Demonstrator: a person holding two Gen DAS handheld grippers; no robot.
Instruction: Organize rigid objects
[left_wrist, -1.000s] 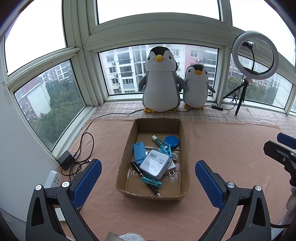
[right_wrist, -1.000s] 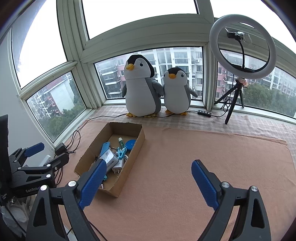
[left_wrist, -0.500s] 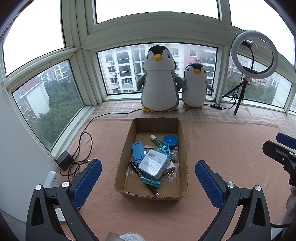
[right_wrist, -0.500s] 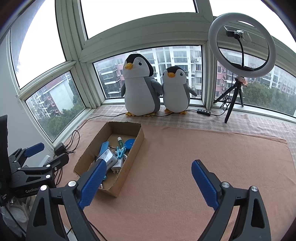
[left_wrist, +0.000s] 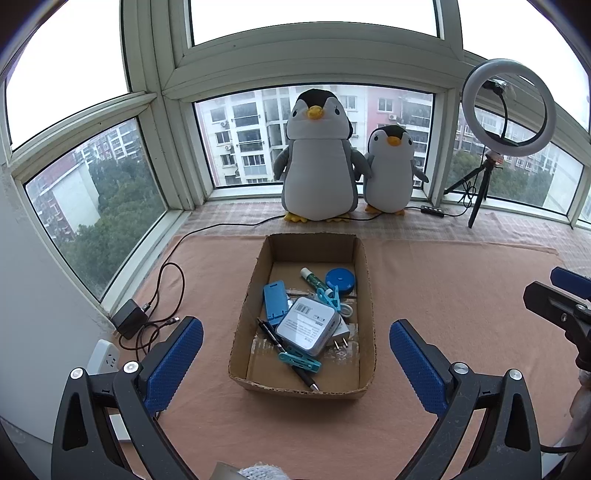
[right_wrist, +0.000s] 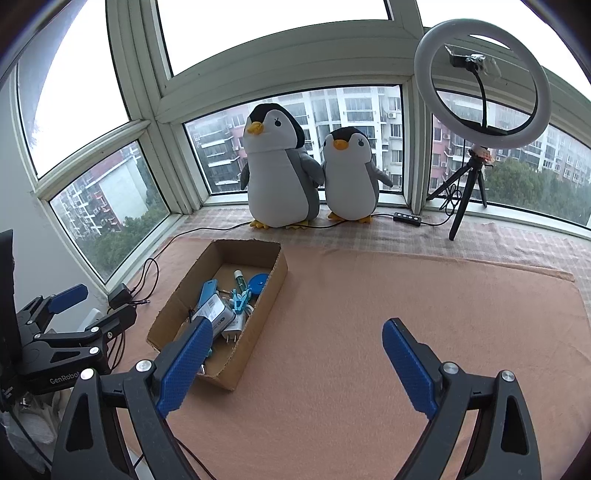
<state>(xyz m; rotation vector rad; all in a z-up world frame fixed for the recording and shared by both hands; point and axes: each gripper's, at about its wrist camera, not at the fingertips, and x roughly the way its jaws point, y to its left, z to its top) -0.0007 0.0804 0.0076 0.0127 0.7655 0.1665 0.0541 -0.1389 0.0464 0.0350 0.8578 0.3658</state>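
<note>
An open cardboard box (left_wrist: 365, 280) sits on the pink cloth (left_wrist: 443, 288) in the left wrist view. It holds a white charger (left_wrist: 308, 325), a blue phone stand (left_wrist: 275, 297), a blue round tape (left_wrist: 340, 277), a green glue stick (left_wrist: 312, 278), teal clips (left_wrist: 299, 362) and a black pen (left_wrist: 286, 352). My left gripper (left_wrist: 295, 354) is open and empty, hovering in front of the box. My right gripper (right_wrist: 295, 362) is open and empty, to the right of the box (right_wrist: 275, 277).
Two plush penguins (left_wrist: 319, 158) stand on the sill behind the box. A ring light on a tripod (left_wrist: 508, 107) stands at back right. A black adapter with cables (left_wrist: 129, 323) and a white power strip (left_wrist: 105, 356) lie at the left edge.
Both views have shifted slightly; the box and its contents sit a little lower and closer in the left wrist view. Both grippers stay open and empty.
</note>
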